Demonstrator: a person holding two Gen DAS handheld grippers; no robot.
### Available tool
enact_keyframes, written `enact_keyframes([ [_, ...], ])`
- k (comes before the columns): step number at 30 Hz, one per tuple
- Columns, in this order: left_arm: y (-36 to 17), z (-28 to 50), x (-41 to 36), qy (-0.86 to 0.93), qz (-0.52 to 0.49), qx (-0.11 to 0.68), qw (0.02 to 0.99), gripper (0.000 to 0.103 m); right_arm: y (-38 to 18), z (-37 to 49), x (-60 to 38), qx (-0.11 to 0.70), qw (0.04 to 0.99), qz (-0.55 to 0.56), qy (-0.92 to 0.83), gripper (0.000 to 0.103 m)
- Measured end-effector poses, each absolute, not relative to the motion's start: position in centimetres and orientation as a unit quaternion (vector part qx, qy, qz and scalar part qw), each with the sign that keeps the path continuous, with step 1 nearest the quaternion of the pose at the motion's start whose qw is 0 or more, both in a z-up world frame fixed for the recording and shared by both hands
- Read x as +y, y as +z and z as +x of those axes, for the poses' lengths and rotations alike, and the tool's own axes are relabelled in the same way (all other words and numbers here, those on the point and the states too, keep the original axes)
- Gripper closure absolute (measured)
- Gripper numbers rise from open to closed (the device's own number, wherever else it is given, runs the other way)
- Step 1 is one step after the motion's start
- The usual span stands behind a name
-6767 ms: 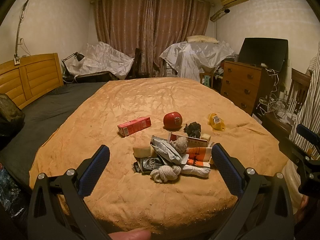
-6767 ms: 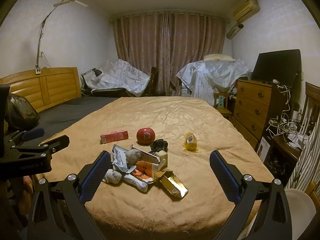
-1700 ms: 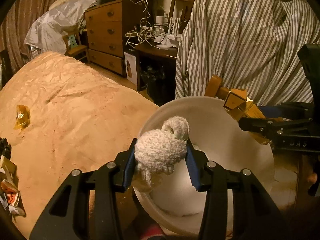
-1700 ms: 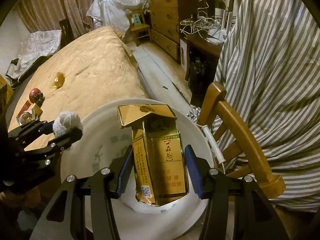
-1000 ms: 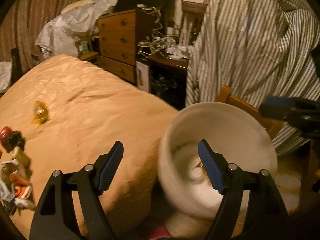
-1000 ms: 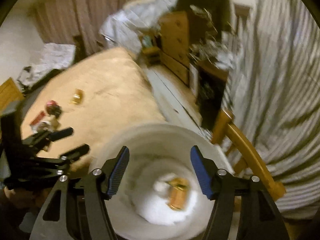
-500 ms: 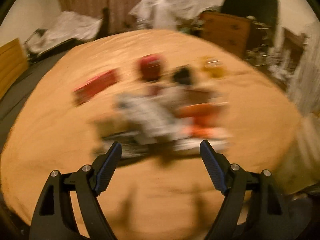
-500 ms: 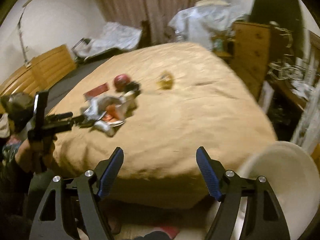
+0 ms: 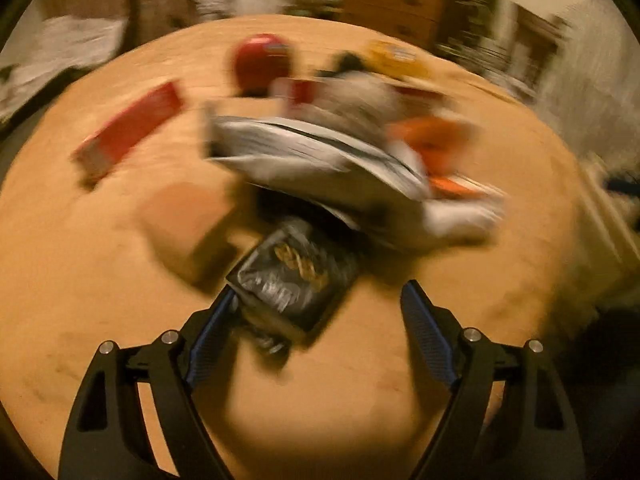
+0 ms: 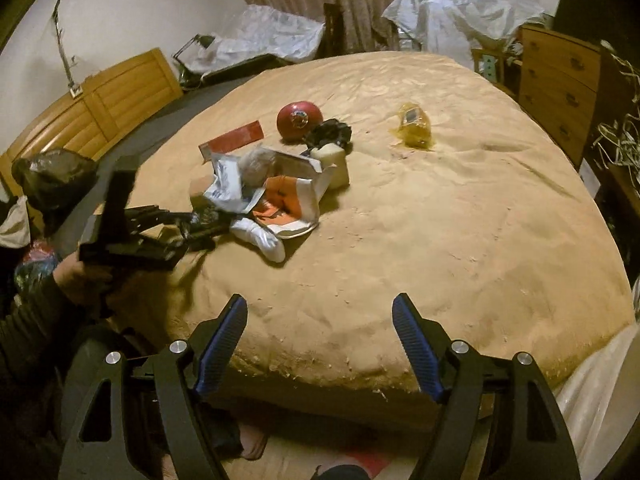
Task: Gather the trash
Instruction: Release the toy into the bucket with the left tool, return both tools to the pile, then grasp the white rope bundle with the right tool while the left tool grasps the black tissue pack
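In the right wrist view, a hand (image 10: 86,276) at the far left of the frame held the left gripper (image 10: 200,226), whose tips reached into the near edge of the trash pile (image 10: 276,184) on the tan bed cover (image 10: 460,220). The left wrist view was blurred, but its jaws stood apart, with a dark foil packet (image 9: 294,280) lying between them; the packet sat against the left pad (image 9: 210,330) and clear of the right one, so nothing was clamped.

The pile lay left of centre: a grey-white bag (image 10: 228,188), an orange-and-white wrapper (image 10: 290,204), and a white twisted piece (image 10: 260,240) at its near end. Behind it, toward the upper middle, lay a flat red box (image 10: 236,136), a red ball (image 10: 299,120), a black crumpled scrap (image 10: 330,132) and a pale block (image 10: 332,162). Well apart, right of centre, sat a yellow wrapper (image 10: 414,126).

At the bottom of the frame the right gripper (image 10: 320,338) hung over the bed's near edge, jaws spread wide and empty, well short of the pile.
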State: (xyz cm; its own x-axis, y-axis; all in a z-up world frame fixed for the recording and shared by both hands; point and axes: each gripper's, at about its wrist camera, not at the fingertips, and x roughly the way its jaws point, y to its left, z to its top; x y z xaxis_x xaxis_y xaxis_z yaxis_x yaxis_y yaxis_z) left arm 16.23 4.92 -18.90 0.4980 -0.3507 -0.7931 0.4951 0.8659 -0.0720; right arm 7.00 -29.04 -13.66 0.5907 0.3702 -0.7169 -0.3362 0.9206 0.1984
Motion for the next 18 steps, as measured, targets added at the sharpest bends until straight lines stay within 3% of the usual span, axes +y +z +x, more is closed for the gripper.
enact_keyframes([
  [4,-17.5,14.0,5.9,-0.279,0.076,0.422,0.859,0.030,-14.4,8.5,-28.5,0.414,0.883,0.004,0.221,0.029],
  [6,-16.5,13.9,6.9,-0.255,0.074,0.405,0.875,0.029,-15.1,9.3,-27.5,0.422,0.874,-0.004,0.241,0.044],
  [8,-16.2,14.2,7.4,-0.240,0.069,0.402,0.881,0.030,-16.2,10.5,-25.7,0.431,0.862,-0.015,0.267,0.051],
  [16,-18.6,16.2,5.6,-0.231,0.072,0.427,0.871,0.030,-20.0,15.4,-20.3,0.432,0.856,-0.027,0.283,0.053],
  [17,-18.8,16.1,5.6,-0.228,0.069,0.428,0.872,0.030,-20.3,15.8,-19.8,0.432,0.855,-0.026,0.286,0.058],
  [18,-18.8,16.4,5.4,-0.225,0.064,0.430,0.872,0.029,-20.6,15.9,-19.4,0.433,0.854,-0.027,0.289,0.075],
])
